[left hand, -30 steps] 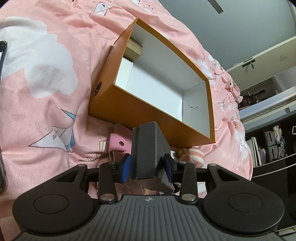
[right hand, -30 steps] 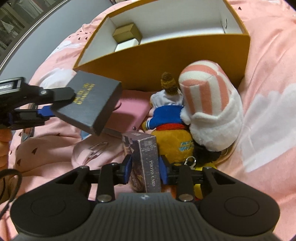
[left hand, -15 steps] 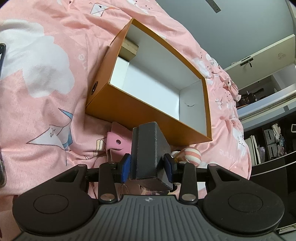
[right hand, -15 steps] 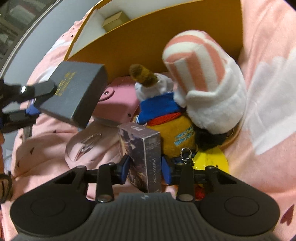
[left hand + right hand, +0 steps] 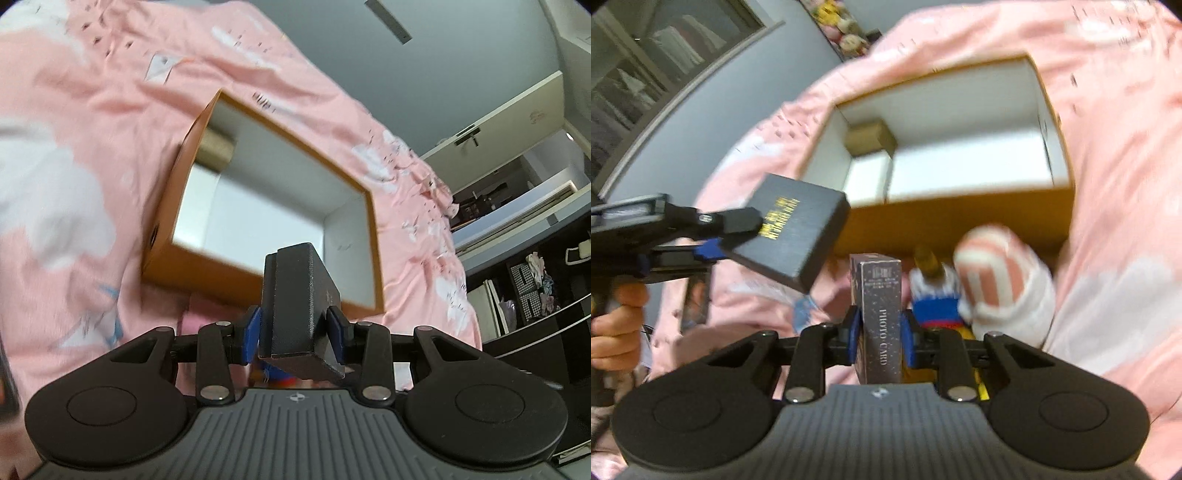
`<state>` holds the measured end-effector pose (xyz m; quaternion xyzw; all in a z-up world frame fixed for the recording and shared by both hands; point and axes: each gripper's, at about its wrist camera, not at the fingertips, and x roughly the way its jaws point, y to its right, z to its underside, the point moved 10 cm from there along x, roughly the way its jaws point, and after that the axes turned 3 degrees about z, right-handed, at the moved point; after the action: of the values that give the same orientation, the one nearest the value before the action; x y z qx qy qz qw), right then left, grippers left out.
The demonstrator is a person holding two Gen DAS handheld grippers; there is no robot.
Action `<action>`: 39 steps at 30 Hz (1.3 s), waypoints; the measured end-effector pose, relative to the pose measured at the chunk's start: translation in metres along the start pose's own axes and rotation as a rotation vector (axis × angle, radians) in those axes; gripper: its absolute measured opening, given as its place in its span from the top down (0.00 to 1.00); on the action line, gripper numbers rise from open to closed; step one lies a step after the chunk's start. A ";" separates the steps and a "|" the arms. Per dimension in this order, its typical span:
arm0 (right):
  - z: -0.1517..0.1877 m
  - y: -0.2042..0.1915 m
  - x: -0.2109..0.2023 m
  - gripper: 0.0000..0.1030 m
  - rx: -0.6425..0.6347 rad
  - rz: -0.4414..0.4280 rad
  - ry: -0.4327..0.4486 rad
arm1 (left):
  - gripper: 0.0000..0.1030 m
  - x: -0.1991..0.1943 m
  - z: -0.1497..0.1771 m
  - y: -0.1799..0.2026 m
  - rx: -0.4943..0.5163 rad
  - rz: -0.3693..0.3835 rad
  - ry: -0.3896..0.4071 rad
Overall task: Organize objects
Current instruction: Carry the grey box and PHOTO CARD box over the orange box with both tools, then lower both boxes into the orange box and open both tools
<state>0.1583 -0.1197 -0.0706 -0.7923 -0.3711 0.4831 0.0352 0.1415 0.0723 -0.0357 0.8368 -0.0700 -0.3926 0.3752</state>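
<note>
bedding: pink quilt (image 5: 92, 155) with white clouds, fills most of frame
wall: grey (image 5: 461, 66), upper right
shelves: dark, cluttered (image 5: 535, 280), right edge

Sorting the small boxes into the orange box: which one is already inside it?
The small tan box, in a corner of the orange box. The black gold-lettered box and the photo card box are each held in a tool outside it.

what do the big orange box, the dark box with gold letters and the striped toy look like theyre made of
Orange box: likely cardboard, thin straight walls, matte orange outside, plain white inside.
Dark box: probably rigid paperboard with a fine brushed-looking matte wrap and shiny gold foil lettering; sharp corners.
Striped toy: soft plush fabric, fuzzy rounded outline, pink and white stripes; blur hides the weave.
</note>
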 end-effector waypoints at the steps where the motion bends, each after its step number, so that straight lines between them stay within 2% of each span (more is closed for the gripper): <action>1: -0.009 -0.001 -0.006 0.76 -0.013 -0.002 0.013 | 0.58 0.000 -0.006 0.003 0.006 0.002 0.007; 6: -0.060 0.005 -0.032 0.76 -0.044 -0.005 0.097 | 0.58 0.013 -0.044 0.011 0.040 -0.022 0.066; 9: -0.090 0.014 -0.031 0.76 -0.050 0.028 0.148 | 0.58 0.033 -0.060 0.007 0.038 -0.050 0.064; 11: -0.110 0.026 -0.020 0.76 -0.012 0.033 0.152 | 0.58 0.051 -0.066 0.003 0.037 -0.080 0.047; 16: -0.130 0.053 0.016 0.76 0.038 0.085 0.106 | 0.58 0.097 -0.062 -0.018 0.025 -0.157 -0.019; 19: -0.127 0.066 0.037 0.76 0.059 0.088 0.058 | 0.58 0.114 -0.055 -0.026 -0.001 -0.167 -0.061; 26: -0.120 0.086 0.072 0.76 0.084 0.091 -0.029 | 0.58 0.140 -0.043 -0.040 -0.015 -0.247 -0.160; 30: -0.115 0.089 0.084 0.76 0.071 0.094 -0.078 | 0.58 0.147 -0.036 -0.048 -0.008 -0.293 -0.211; 35: -0.112 0.091 0.099 0.76 0.064 0.096 -0.145 | 0.57 0.145 -0.031 -0.049 -0.006 -0.302 -0.249; 39: -0.111 0.091 0.103 0.76 0.059 0.098 -0.174 | 0.52 0.142 -0.029 -0.054 0.049 -0.371 -0.270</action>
<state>0.3229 -0.0875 -0.1259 -0.7631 -0.3192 0.5620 0.0022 0.2494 0.0688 -0.1459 0.7840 0.0260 -0.5615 0.2634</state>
